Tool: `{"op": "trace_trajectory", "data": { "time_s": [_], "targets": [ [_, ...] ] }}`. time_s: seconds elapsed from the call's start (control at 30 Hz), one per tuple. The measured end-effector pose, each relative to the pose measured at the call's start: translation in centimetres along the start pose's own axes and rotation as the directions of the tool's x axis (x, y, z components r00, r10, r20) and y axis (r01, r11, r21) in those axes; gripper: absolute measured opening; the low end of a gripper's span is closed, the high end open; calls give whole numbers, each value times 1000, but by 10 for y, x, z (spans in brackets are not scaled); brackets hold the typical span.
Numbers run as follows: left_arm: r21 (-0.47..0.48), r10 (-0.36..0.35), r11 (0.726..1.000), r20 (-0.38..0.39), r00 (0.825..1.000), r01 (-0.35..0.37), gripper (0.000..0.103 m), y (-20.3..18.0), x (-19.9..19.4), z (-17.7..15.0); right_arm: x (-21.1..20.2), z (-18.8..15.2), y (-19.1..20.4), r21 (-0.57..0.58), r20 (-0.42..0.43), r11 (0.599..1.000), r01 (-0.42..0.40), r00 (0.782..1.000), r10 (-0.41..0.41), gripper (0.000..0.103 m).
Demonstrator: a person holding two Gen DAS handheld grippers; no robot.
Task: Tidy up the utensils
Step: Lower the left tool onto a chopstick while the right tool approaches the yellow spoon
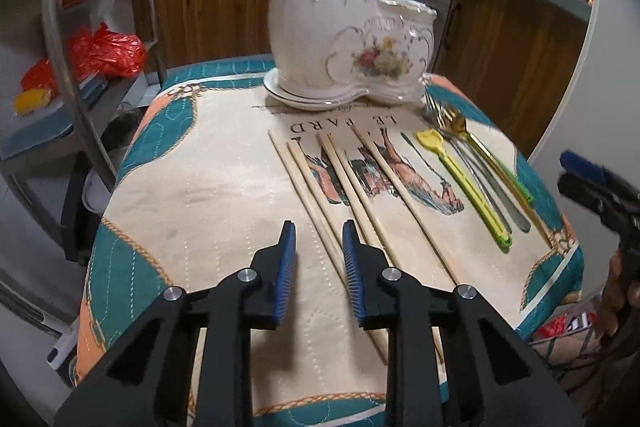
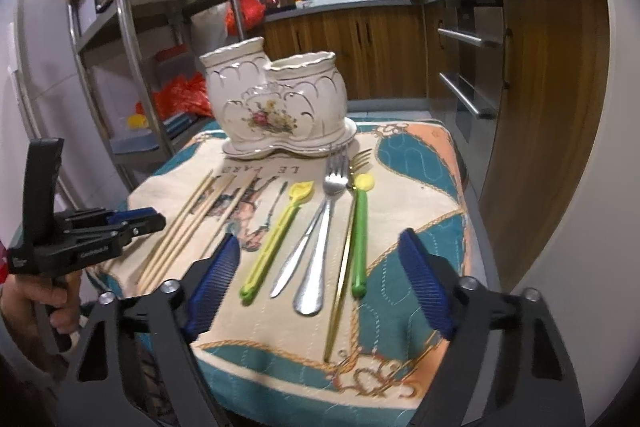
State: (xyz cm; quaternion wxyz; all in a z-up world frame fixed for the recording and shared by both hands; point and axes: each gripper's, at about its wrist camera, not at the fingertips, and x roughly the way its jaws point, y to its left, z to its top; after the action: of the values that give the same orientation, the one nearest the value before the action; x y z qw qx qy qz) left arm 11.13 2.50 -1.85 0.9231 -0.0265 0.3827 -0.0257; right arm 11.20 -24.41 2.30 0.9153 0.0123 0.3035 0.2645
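Observation:
A white floral ceramic double holder (image 1: 336, 39) (image 2: 276, 103) stands on a plate at the far side of the cloth-covered table (image 1: 224, 163). Several wooden chopsticks (image 1: 348, 187) (image 2: 192, 223) lie in front of it. To their right lie a yellow-green utensil (image 1: 464, 183) (image 2: 276, 235), a steel fork (image 2: 320, 251), a steel knife (image 2: 296, 259), a gold fork (image 2: 344, 251) and a green-handled utensil (image 2: 360, 239). My left gripper (image 1: 318, 239) is open and empty just above the near ends of the chopsticks. My right gripper (image 2: 320, 267) is wide open and empty above the cutlery handles.
A metal shelf rack (image 2: 132, 27) with red bags stands left of the table. Wooden kitchen cabinets (image 2: 360, 47) and a counter run behind. Drawers with steel handles (image 2: 468, 67) are to the right. The table's near edge (image 2: 304, 387) is close below my right gripper.

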Motion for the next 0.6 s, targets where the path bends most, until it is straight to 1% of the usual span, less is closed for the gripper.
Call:
{"op": "trace_trajectory", "data": {
  "time_s": [0.07, 0.1, 0.17, 0.2, 0.27, 0.33, 0.43, 0.6],
  "targets": [
    [15, 17, 1000, -18, 1000, -16, 23, -2, 6, 1, 6, 4, -5, -5, -20, 1000, 10, 1000, -10, 68],
    [21, 27, 999, -24, 999, -27, 21, -2, 9, 1, 9, 6, -7, -9, -29, 1000, 15, 999, -15, 66],
    [29, 39, 999, -36, 999, -38, 19, -2, 12, 0, 17, 10, -12, -13, -51, 1000, 23, 998, -24, 56],
    [33, 41, 999, -35, 999, -40, 18, -1, 13, 1, 23, 13, -17, -7, -70, 1000, 22, 997, -23, 53],
    [42, 49, 998, -36, 998, -48, 17, -1, 13, 1, 33, 16, -28, 11, -102, 1000, 18, 995, -17, 43],
    [46, 58, 997, -37, 998, -56, 16, 0, 14, 2, 44, 19, -36, 29, -131, 1000, 13, 991, -9, 38],
    [43, 61, 997, -43, 997, -59, 14, 4, 14, 4, 56, 22, -46, 55, -160, 998, 2, 987, 7, 34],
    [43, 71, 997, -53, 996, -68, 14, 8, 18, 9, 72, 26, -47, 69, -197, 997, -23, 980, 36, 34]
  ]
}}
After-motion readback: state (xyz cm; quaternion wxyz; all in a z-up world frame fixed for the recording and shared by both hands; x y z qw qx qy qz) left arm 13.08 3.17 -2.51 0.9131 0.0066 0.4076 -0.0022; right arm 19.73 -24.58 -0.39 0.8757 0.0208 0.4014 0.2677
